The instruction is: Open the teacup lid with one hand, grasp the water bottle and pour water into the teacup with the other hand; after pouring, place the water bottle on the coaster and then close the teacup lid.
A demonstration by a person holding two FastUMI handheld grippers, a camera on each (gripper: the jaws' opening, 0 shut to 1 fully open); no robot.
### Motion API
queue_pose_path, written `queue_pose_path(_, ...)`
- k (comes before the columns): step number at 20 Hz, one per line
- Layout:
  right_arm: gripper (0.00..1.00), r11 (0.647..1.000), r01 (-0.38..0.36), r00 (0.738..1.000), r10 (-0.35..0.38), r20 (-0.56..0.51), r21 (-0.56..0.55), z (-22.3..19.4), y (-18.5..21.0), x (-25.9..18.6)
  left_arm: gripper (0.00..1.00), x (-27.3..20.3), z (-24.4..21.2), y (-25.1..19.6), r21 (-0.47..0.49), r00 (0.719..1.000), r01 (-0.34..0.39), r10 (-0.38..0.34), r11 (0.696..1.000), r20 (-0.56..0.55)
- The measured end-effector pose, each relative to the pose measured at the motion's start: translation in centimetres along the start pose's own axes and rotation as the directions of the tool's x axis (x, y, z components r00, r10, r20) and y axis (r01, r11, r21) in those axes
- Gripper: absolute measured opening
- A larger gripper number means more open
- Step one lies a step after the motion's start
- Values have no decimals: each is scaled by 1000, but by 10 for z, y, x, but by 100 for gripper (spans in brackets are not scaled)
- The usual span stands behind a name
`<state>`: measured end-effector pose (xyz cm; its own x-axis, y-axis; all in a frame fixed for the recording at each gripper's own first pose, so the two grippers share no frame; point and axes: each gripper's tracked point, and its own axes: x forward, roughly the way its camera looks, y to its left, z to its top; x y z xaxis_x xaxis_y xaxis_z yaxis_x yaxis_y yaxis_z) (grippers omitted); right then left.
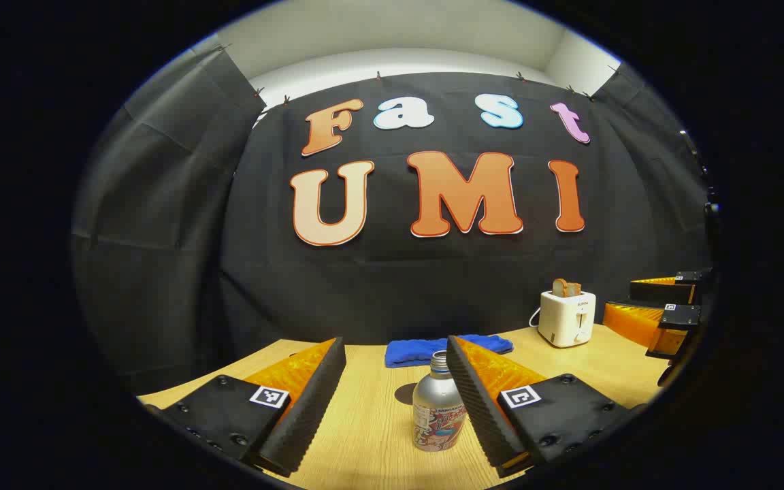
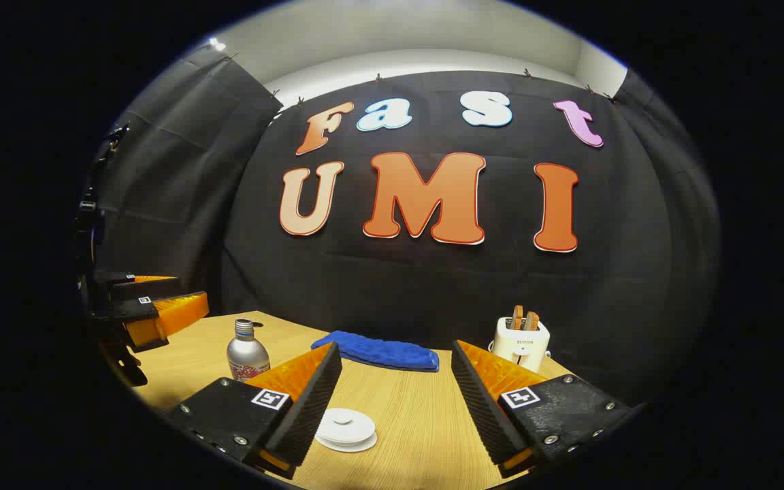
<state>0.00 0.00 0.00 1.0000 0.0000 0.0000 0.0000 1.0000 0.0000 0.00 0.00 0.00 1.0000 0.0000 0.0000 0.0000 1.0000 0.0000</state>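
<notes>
A silver water bottle (image 1: 436,412) with a printed label stands upright on the wooden table (image 1: 365,435), between the open fingers of my left gripper (image 1: 393,340). It is close to the right-hand finger (image 1: 477,401), which covers its edge, and clear of the other finger. In the right gripper view the same bottle (image 2: 248,354) stands at the left. A low white teacup (image 2: 344,427) with its knobbed lid on sits just ahead of my open right gripper (image 2: 395,345), partly behind its left-hand finger (image 2: 303,401).
A folded blue cloth (image 1: 426,350) (image 2: 378,352) lies at the table's back edge. A white toaster (image 1: 567,316) (image 2: 520,340) holding toast stands at the back right. The right gripper (image 1: 620,297) hangs above the table's right side, the left gripper (image 2: 191,289) over its left.
</notes>
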Motion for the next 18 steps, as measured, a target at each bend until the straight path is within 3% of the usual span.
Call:
queue_pose_path(7, 97, 1000, -6, 1000, 6, 2, 2, 1, 0, -1, 100, -1, 3, -4, 1, 1000, 6, -6, 1000, 8)
queue_pose_path(11, 97, 1000, -6, 1000, 6, 12, 4, 5, 0, -2, 95, -2, 4, -4, 2, 1000, 8, -8, 1000, 11)
queue_pose_path(18, 97, 1000, -16, 1000, 16, 0, -7, 0, 6, 1, 100, -2, 1, -3, -4, 1000, 9, -9, 1000, 5)
